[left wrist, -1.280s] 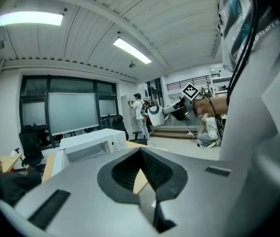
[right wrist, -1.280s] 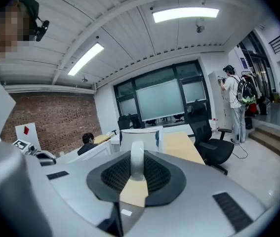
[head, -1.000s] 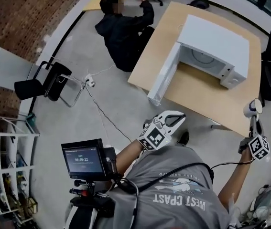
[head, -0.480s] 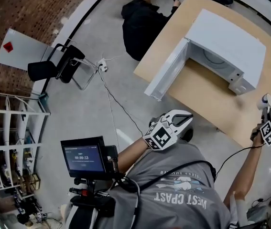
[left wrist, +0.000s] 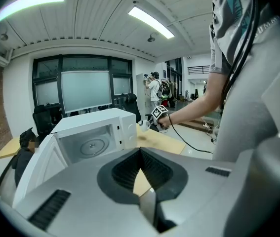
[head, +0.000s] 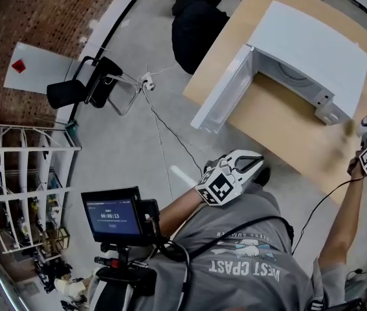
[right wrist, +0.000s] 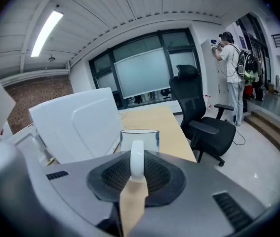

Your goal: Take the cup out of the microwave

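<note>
The white microwave [head: 312,50] stands on the wooden table [head: 280,128] with its door [head: 219,96] swung open; its chamber [left wrist: 88,147] shows only the turntable. My right gripper [head: 366,141] is at the table's right end, beside the microwave, shut on the white handle of a clear cup [head: 365,123]. In the right gripper view the cup [right wrist: 140,138] stands upright just beyond the right gripper [right wrist: 137,154], over the table edge. My left gripper [head: 255,162] hangs close to my body, short of the table, its jaws together with nothing in them. From the left gripper [left wrist: 140,154] the cup [left wrist: 143,125] shows right of the microwave.
A person in black [head: 196,18] sits on the floor at the table's far side. A black office chair [right wrist: 204,117] stands right of the table. A folded chair [head: 83,89], a floor cable [head: 164,141] and a white rack [head: 21,186] lie to the left.
My right gripper has carried the cup rightward and up in the head view, to the table's right end beside the microwave. The left gripper has stayed near my body.
</note>
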A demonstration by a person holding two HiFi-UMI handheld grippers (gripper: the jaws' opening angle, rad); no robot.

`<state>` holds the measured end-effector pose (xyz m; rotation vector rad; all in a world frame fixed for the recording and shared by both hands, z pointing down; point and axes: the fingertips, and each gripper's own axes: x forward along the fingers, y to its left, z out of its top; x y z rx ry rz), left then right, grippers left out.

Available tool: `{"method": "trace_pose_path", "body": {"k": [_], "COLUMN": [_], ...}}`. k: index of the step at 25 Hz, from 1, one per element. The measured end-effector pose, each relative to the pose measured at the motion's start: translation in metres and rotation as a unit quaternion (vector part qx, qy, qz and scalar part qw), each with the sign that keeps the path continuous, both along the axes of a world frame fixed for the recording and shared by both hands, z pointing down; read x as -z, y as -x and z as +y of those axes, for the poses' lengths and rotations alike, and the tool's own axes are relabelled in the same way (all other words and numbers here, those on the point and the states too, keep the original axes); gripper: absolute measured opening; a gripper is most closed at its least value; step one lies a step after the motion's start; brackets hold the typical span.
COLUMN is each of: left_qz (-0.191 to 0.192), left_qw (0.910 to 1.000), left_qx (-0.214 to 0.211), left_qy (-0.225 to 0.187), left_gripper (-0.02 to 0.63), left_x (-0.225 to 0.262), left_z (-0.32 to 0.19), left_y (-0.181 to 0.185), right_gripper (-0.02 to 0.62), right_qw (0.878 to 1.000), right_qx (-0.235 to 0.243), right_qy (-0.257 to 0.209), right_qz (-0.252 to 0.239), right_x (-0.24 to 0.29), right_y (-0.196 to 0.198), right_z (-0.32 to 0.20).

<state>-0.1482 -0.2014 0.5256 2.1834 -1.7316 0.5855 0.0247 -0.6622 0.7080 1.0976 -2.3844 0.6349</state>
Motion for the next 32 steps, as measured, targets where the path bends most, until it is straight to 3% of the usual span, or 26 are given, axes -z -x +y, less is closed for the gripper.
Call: {"method": "trace_pose_path", "body": {"k": [11, 23, 28, 32], "left_qz": [0.006, 0.007, 0.004, -0.001], "left_qw": [0.9998, 0.9998, 0.9999, 1.0000], "left_qx": [0.006, 0.006, 0.002, -0.002], "left_qy": [0.019, 0.020, 0.013, 0.008], "left_gripper": [0.043, 0.043, 0.043, 0.043], "left_x": [-0.013, -0.009, 0.003, 0.006], "left_z": [-0.013, -0.009, 0.001, 0.011], "left_y": [0.004, -0.001, -0.018, -0.027], "right_gripper": [0.071, 0.071, 0.071, 0.072], "right_qw": [1.000, 0.996, 0.995, 0.995], "right_qx": [0.009, 0.026, 0.036, 0.055], "right_qy": [-0.013, -0.067, -0.052, -0.014], "right_qz": [0.020, 0.046, 0.077, 0.079], "right_x": [-0.041, -0.052, -0.053, -0.065], "right_y": [0.024, 0.023, 0.004, -0.001], "right_z": [-0.017, 0.011, 0.028, 0.041]}}
